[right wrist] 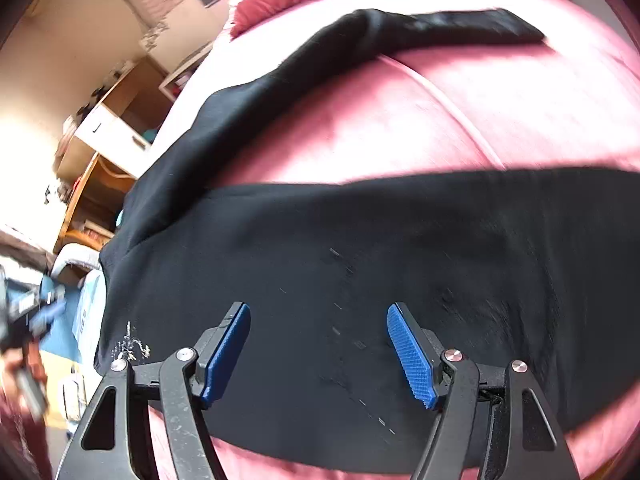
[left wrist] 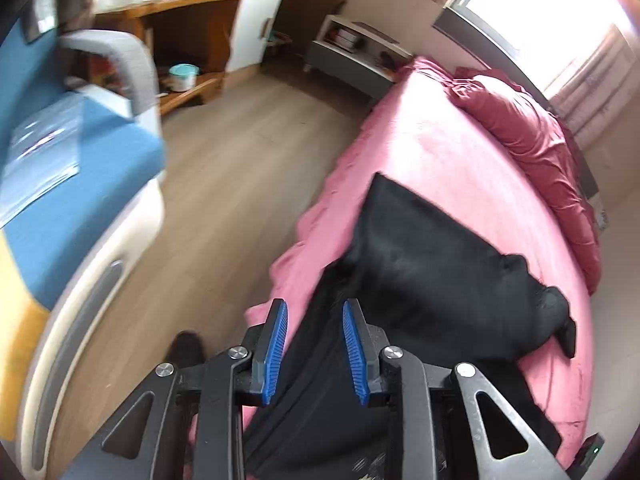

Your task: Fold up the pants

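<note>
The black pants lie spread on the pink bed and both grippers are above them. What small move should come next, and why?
Probably lower the right gripper onto the black pants and close. Its jaws stand open with nothing between them, and the cloth lies flat just below on the pink bed.

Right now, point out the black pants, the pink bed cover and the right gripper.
black pants (right wrist: 320, 248): right wrist view, on the broad flat panel of fabric.
pink bed cover (left wrist: 432, 136): left wrist view, on bare cover beyond the pants.
right gripper (right wrist: 318, 354): right wrist view, midway between its blue fingertips.
</note>
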A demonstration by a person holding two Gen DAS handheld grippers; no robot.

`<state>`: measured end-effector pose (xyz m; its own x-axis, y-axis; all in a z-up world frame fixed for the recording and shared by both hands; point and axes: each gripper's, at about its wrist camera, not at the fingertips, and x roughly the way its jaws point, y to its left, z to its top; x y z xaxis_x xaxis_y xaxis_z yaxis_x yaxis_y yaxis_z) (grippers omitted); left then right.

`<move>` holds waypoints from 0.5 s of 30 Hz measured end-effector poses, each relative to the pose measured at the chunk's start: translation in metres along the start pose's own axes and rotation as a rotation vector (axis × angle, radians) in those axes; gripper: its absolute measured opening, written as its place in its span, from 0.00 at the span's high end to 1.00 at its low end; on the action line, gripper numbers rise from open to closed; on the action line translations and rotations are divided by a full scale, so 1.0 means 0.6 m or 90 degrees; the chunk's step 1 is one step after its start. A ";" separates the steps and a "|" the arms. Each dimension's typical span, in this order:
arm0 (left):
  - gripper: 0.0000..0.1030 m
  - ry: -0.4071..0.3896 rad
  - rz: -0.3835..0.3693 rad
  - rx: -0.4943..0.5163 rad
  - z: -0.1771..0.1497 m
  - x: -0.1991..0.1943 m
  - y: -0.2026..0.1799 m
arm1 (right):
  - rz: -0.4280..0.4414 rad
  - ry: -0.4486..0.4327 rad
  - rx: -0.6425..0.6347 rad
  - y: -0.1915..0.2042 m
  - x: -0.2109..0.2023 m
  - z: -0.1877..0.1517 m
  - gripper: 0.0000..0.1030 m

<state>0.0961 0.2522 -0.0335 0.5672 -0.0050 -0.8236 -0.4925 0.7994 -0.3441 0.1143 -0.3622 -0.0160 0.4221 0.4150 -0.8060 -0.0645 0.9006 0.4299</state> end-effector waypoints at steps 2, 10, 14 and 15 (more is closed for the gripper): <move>0.71 0.012 -0.017 0.015 0.036 0.036 -0.031 | 0.004 0.002 -0.026 0.018 0.005 0.014 0.30; 0.67 0.080 -0.066 -0.048 0.171 0.188 -0.095 | 0.008 0.023 -0.086 0.091 0.062 0.038 0.30; 0.67 0.112 -0.056 -0.116 0.212 0.257 -0.099 | 0.002 0.035 -0.098 0.105 0.083 0.042 0.30; 0.67 0.113 -0.050 -0.126 0.216 0.267 -0.099 | 0.003 0.039 -0.098 0.113 0.093 0.047 0.30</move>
<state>0.3016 0.2817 -0.0865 0.4923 -0.1818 -0.8512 -0.5806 0.6599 -0.4768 0.1588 -0.2815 -0.0205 0.3665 0.4219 -0.8293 -0.2057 0.9060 0.3700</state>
